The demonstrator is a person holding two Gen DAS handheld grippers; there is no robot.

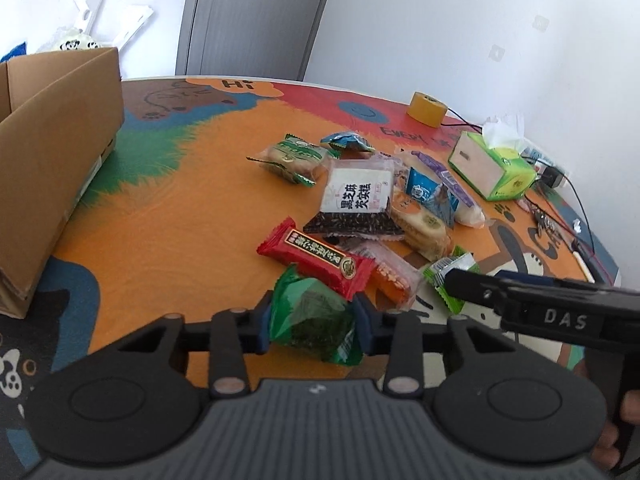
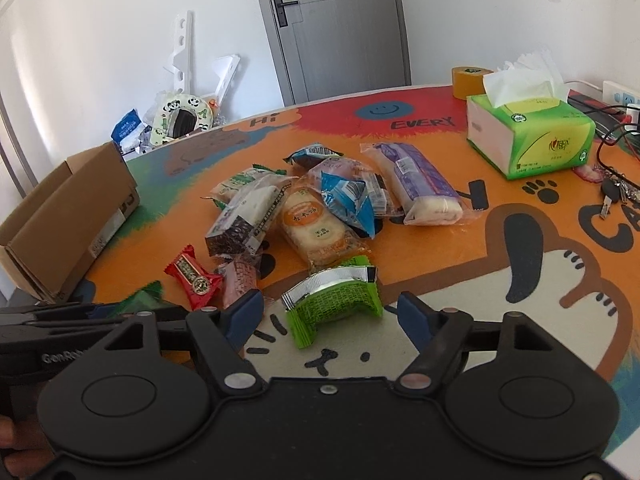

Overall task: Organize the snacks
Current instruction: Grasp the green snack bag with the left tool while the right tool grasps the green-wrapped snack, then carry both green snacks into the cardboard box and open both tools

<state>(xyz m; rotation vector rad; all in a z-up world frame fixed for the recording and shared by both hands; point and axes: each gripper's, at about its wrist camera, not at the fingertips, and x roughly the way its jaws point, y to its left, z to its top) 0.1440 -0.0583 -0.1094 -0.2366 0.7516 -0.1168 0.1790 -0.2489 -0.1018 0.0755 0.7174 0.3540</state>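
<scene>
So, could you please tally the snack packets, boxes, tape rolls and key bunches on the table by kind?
Snack packets: 11, as far as the overlapping pile shows, counting the dark green packet in the left gripper
Cardboard box: 1
Tissue box: 1
Tape roll: 1
Key bunch: 1
Total: 15

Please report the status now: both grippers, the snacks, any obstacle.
Left gripper shut on green packet. Right gripper open around light green snack. Box path unobstructed.
</scene>
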